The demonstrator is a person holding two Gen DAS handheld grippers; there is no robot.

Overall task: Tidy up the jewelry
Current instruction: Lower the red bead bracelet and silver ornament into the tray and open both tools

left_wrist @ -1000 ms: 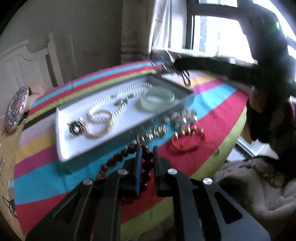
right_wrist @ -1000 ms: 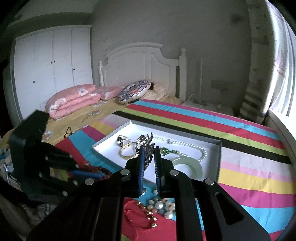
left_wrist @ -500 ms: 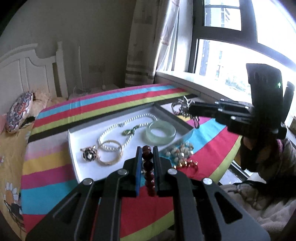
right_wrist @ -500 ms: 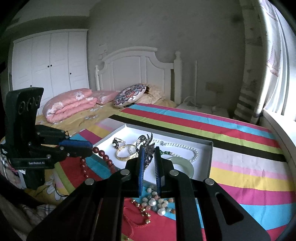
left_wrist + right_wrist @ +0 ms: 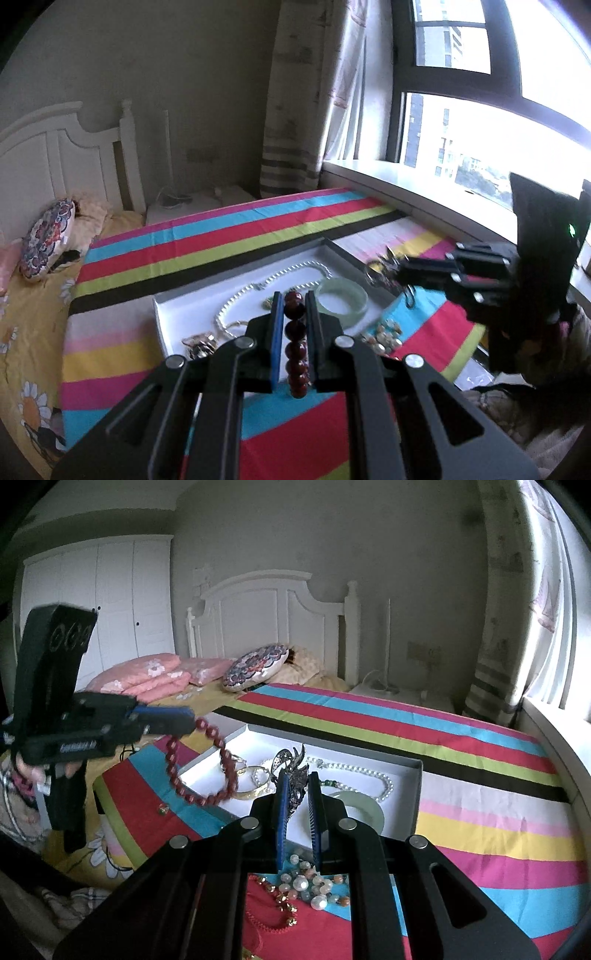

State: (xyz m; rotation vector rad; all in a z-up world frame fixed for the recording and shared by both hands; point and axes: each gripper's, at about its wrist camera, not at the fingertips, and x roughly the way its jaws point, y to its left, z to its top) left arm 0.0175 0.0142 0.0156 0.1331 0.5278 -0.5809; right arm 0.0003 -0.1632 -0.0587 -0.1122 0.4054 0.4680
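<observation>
A: What does the left gripper (image 5: pixel 293 308) hold?

B: Its jaws are narrow, clamped on a string of round dark red beads (image 5: pixel 295 345). In the right wrist view the strand hangs from the fingertips in a loop (image 5: pixel 207 771), off the striped cloth, over the near left corner of the white shallow box (image 5: pixel 413 775).

A: And the right gripper (image 5: pixel 297 781)?

B: Also narrow, pinching a dark filigree metal ornament (image 5: pixel 291 771) that sticks up between the blue pads, above the box's near edge.

A: What lies in the box?

B: A long white pearl necklace (image 5: pixel 365 773), a pale green jade bangle (image 5: pixel 341 301) at the right end, a gold bangle (image 5: pixel 255 792) and a small dark-and-gold brooch (image 5: pixel 199 343) towards the left.

A: Anything outside it?

B: On the bright striped cloth (image 5: pixel 480 812), just beside the box's near wall, sit a cluster of mixed pearly beads (image 5: pixel 314 886) and a red cord bracelet with gold beads (image 5: pixel 275 908). A tiny green-and-gold piece (image 5: pixel 161 808) lies alone on the red stripe to the left.
</observation>
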